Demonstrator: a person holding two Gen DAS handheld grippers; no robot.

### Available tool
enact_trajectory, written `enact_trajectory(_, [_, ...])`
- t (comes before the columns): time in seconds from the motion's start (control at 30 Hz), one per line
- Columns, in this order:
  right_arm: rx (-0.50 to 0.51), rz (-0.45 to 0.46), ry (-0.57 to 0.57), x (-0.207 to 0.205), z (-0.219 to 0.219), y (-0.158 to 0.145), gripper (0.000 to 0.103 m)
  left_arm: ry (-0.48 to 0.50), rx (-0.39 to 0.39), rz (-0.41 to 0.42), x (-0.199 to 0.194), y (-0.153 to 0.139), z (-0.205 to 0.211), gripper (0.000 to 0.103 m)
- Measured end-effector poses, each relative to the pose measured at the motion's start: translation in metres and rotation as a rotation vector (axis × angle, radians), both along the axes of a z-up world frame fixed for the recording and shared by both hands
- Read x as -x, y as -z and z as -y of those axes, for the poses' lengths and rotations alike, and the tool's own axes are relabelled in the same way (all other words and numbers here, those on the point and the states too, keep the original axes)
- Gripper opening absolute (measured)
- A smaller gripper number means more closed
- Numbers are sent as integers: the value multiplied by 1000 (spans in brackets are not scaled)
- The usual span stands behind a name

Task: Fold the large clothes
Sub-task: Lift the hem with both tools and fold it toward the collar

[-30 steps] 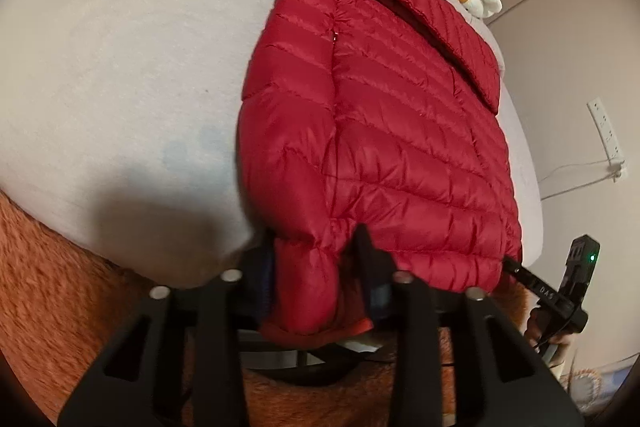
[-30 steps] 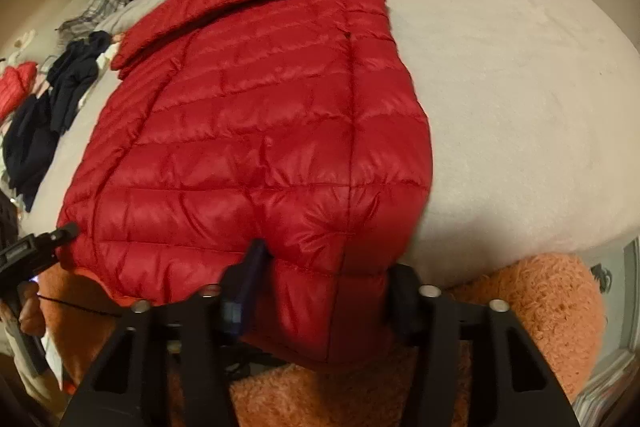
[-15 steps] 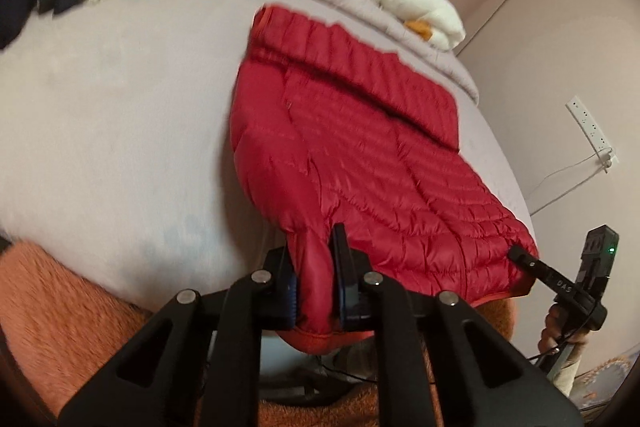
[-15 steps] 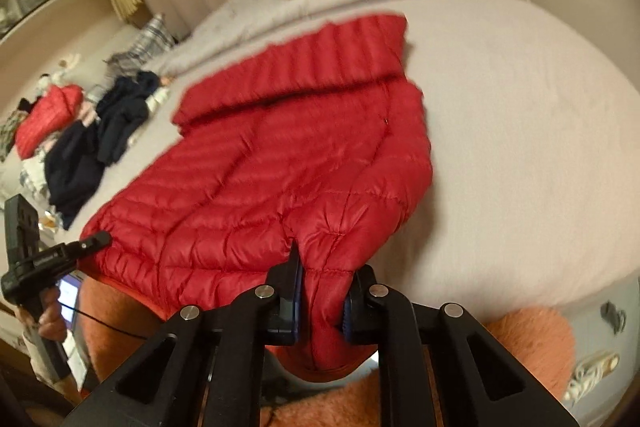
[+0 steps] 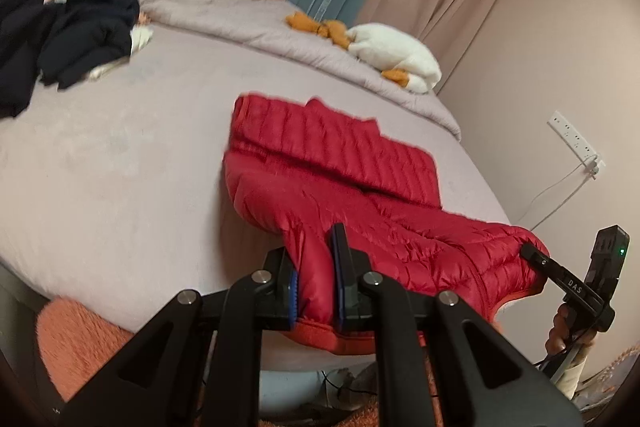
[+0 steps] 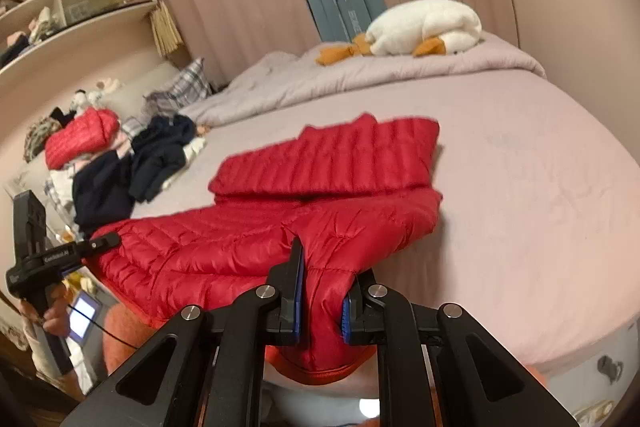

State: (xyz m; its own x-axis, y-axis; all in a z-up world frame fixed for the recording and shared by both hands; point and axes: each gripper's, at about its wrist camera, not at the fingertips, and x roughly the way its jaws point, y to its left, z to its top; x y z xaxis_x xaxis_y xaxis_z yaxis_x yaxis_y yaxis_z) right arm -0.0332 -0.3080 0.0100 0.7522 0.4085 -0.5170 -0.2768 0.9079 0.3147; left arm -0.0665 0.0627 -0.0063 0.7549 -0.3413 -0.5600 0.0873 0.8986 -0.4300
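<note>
The red quilted down jacket lies on the pale bed, sleeves already folded in. The left gripper and right gripper each pinch a hem corner at lower centre; the lengthwise fold remains.

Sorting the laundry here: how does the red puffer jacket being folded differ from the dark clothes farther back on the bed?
The red puffer jacket lies spread flat, quilted and shiny; the dark clothes sit crumpled in a heap, matte navy or black. The jacket's hem is pinched by both grippers; the dark clothes are untouched. Both rest on the bed.
</note>
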Motion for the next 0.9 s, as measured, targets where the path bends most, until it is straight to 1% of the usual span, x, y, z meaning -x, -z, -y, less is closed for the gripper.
enact_trajectory(0.2, [-19, 75, 1, 5, 6, -23, 15, -3, 1, 84, 10, -27, -5, 13])
enact_trajectory(0.33, [-31, 120, 11, 10, 8, -34, 15, -5, 6, 124, 18, -39, -9, 13])
enact_trajectory(0.57, [-38, 177, 10, 25, 6, -50, 15, 3, 2, 205, 38, -63, -15, 13])
enact_trajectory(0.67, [-35, 209, 13, 34, 6, -55, 15, 12, -11, 244, 47, -75, -15, 13])
enact_trajectory(0.77, [-31, 223, 19, 40, 6, -56, 15, 21, -13, 258, 51, -79, -16, 13])
enact_trajectory(0.9, [-46, 205, 22, 37, 8, -54, 15, 25, 4, 247, 50, -76, -19, 13])
